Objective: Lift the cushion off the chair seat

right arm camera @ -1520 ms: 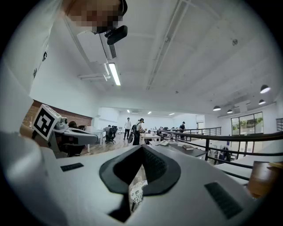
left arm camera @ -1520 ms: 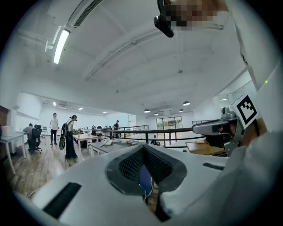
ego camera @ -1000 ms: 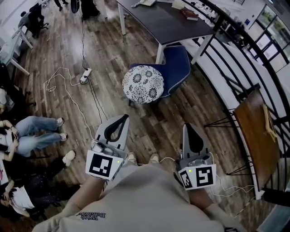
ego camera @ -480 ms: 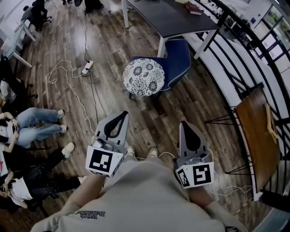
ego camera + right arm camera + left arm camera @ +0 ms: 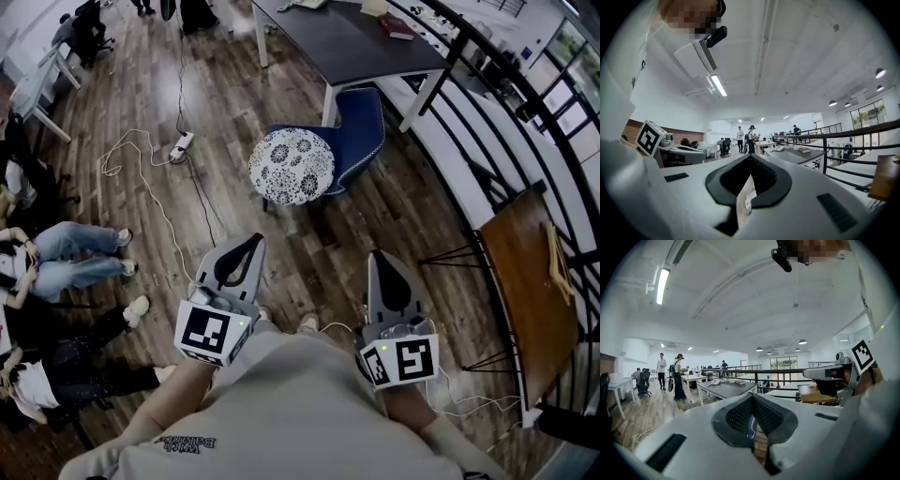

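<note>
A round white cushion [image 5: 292, 166] with a dark flower pattern lies on the seat of a blue chair [image 5: 363, 129], well ahead of both grippers in the head view. My left gripper [image 5: 251, 242] is shut with nothing in it and points toward the cushion from some way off. My right gripper [image 5: 378, 258] is also shut and empty, beside the left and level with it. In the left gripper view the gripper [image 5: 752, 395] shows a sliver of the blue chair [image 5: 750, 427] through its slit. In the right gripper view the gripper [image 5: 750, 155] shows a bit of the cushion [image 5: 749, 201].
A dark table [image 5: 347, 42] stands right behind the chair. A black railing [image 5: 487, 103] runs along the right, with a wooden side table [image 5: 525, 281] near it. A power strip with white cable [image 5: 178, 145] lies on the wooden floor. People sit at the left [image 5: 56, 253].
Both grippers have shifted slightly with the person's body toward the chair, staying shut and empty. The cushion lies unmoved on the seat.
</note>
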Available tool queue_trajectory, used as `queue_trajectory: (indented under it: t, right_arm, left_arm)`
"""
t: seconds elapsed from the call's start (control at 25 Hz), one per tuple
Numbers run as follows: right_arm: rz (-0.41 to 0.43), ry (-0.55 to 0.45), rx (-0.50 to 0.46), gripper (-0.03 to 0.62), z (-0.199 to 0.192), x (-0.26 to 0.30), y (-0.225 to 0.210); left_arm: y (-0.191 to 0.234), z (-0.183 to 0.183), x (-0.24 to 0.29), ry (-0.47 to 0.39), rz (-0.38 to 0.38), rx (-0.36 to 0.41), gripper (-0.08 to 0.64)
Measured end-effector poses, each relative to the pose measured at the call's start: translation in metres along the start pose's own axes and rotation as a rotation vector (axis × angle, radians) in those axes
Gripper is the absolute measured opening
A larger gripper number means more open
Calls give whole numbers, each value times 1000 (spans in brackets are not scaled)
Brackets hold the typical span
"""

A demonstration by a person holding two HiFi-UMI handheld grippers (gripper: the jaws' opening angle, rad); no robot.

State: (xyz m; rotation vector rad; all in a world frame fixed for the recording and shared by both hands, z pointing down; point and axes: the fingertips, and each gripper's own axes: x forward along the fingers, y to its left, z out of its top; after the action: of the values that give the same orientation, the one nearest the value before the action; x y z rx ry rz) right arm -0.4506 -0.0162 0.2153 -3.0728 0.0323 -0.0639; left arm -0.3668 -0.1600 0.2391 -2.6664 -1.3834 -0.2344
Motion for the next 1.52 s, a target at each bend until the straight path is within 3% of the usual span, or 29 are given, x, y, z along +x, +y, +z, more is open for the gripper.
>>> queue_trajectory:
  t: [0.4,0.76,1.28,1.52]
  right_arm:
    - [3,-47,-14,2,3,-18,-27]
    - [26,-62,-34,2,1,10,-31]
    - [45,31,-33,2,-29,118,-25]
    - [66,93,-24,2,-42,181,-20]
  left_arm:
    - [-34,-2,2,-7,6,43,5]
    - [-20,8,24,-71,18,30,5]
    - [62,5,89,-69,-21,21,5]
    - [115,-9,119,-12,-16,-8,5]
